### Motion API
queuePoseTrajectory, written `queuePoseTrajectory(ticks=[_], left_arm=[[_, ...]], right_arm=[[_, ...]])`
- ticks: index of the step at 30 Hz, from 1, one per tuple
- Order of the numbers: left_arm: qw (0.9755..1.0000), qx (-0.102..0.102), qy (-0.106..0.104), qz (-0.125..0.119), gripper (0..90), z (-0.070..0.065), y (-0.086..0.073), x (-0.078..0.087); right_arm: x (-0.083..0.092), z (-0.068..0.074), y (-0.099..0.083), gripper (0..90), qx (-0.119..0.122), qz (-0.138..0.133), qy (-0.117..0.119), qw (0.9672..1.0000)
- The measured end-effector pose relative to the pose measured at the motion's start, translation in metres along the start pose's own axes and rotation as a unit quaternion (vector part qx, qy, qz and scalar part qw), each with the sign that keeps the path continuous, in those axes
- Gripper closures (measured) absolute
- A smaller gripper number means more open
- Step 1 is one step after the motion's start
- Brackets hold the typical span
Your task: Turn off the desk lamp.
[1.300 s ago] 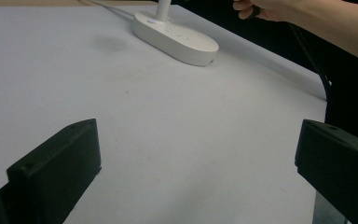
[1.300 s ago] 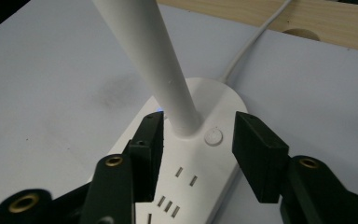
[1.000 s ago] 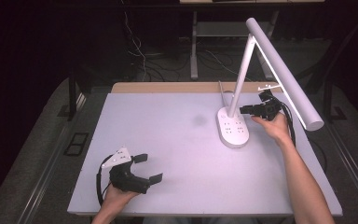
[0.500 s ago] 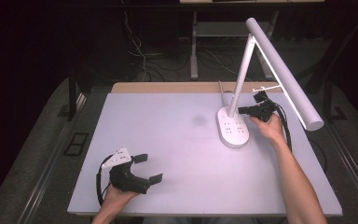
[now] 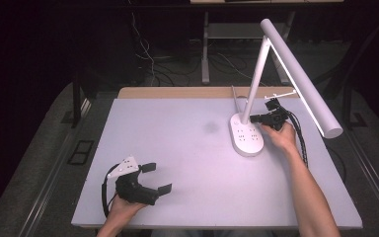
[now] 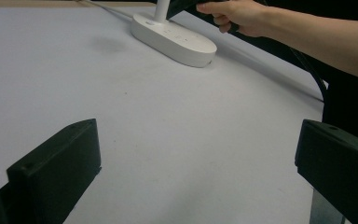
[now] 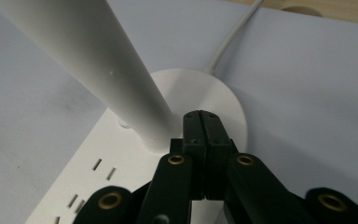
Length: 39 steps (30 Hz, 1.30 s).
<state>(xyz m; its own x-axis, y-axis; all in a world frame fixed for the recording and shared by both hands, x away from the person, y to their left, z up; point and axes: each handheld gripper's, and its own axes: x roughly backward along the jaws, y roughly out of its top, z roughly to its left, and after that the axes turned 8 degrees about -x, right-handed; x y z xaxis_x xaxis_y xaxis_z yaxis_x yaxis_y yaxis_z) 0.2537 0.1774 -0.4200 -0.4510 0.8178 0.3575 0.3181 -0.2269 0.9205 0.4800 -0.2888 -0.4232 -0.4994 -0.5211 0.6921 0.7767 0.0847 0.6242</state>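
Observation:
A white desk lamp stands at the table's right, its oval base (image 5: 246,137) carrying rows of socket slots (image 7: 86,184), its stem (image 5: 256,79) leaning up to a long white head bar (image 5: 301,74). My right gripper (image 5: 253,118) is shut with nothing between its jaws, its tips (image 7: 202,119) just over the base beside the foot of the stem (image 7: 98,70). My left gripper (image 5: 156,177) rests near the front left edge, open and empty, its two jaws wide apart in the left gripper view. The lamp base (image 6: 175,37) and the right hand (image 6: 237,16) lie far ahead of it.
The lamp's white cord (image 7: 233,35) runs from the base toward the table's wooden back edge (image 5: 177,92). The pale table top (image 5: 177,148) stretches between the two grippers. A black cable (image 5: 301,138) trails from the right gripper along the forearm. Dark floor and cables lie beyond.
The right gripper has edged slightly toward the foot of the lamp stem. The left gripper has stayed where it was.

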Motion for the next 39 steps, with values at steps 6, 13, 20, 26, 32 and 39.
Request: queuePoseTrajectory(ticks=[6,13,20,26,32,39], left_arm=[[1.0,-0.002,0.0,0.001,0.0,0.0003,0.0002,0.0005],[1.0,-0.002,0.0,0.001,0.0,0.0002,-0.0003,0.0004],[1.0,0.0,0.0,0.003,0.0,0.001,-0.0004,-0.0003],[1.0,-0.002,0.0,0.003,0.0,0.0001,-0.0003,-0.0008],[1.0,-0.002,0.0,0.004,0.0,0.0002,-0.0004,-0.001],[1.0,-0.002,-0.001,0.004,0.0,-0.0011,-0.0003,-0.0017]], right_arm=[[-0.0001,0.0001,-0.0009,90.0,-0.005,0.004,-0.009,0.9999],[-0.0018,0.0063,-0.0002,90.0,0.008,0.002,-0.031,0.9995],[-0.0004,0.0064,0.0014,90.0,-0.001,0.003,-0.025,0.9997],[-0.0007,0.0068,0.0015,90.0,0.0,0.004,-0.027,0.9996],[-0.0012,0.0069,0.0004,90.0,0.002,0.003,-0.031,0.9995],[-0.0025,0.0067,-0.0011,90.0,0.002,-0.002,-0.034,0.9994]])
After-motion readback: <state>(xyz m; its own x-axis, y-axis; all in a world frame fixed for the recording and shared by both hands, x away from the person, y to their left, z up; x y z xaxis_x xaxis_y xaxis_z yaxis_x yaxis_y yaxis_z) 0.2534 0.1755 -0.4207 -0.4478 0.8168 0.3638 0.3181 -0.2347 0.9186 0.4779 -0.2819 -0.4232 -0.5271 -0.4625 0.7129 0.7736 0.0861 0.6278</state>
